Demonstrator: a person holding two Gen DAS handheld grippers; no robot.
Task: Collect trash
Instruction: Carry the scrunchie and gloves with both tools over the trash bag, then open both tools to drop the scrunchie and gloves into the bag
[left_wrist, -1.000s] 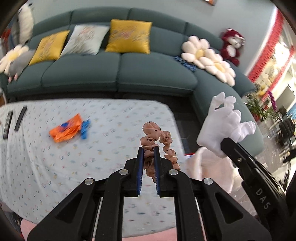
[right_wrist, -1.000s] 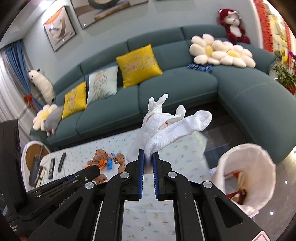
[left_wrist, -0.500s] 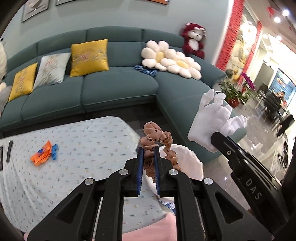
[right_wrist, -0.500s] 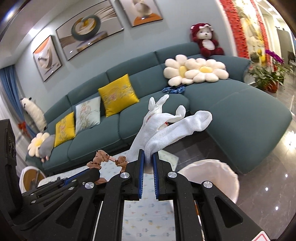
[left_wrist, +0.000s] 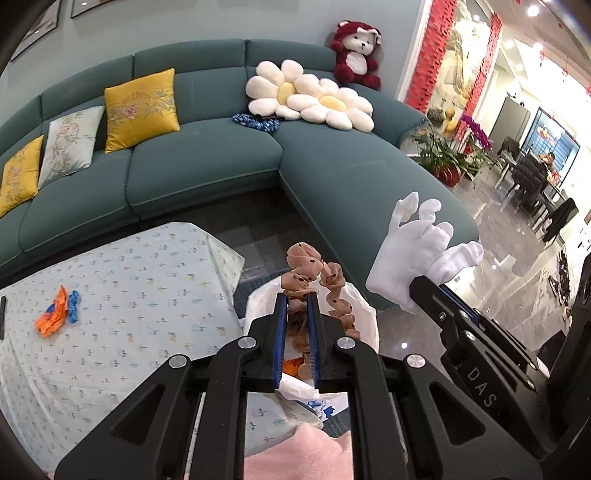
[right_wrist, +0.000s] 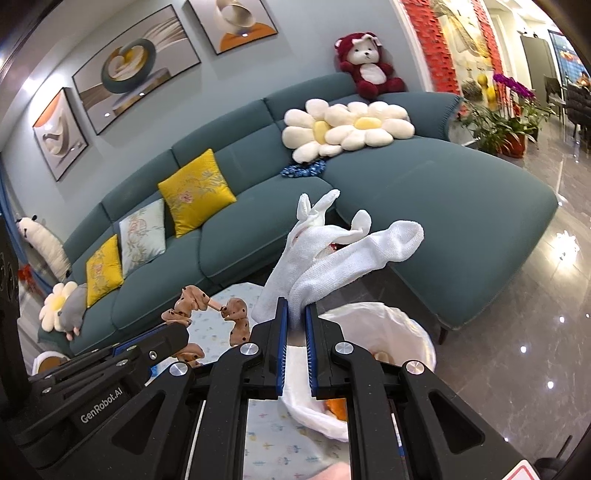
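I had the left gripper (left_wrist: 295, 306) clamped on the brown dotted fabric scrunchie (left_wrist: 314, 273), the right gripper (right_wrist: 295, 314) pinching the white knitted glove (right_wrist: 332, 254). The white-lined trash bin (right_wrist: 406, 332) sat just below and ahead of both, nearer my right.

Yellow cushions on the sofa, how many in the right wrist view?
2. One yellow cushion leans on the backrest mid-sofa; the other yellow cushion sits further left, with a pale floral cushion between them. The left gripper body could hide more at far left.

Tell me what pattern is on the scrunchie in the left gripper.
Tan with dark dots, clearest in the left wrist view.
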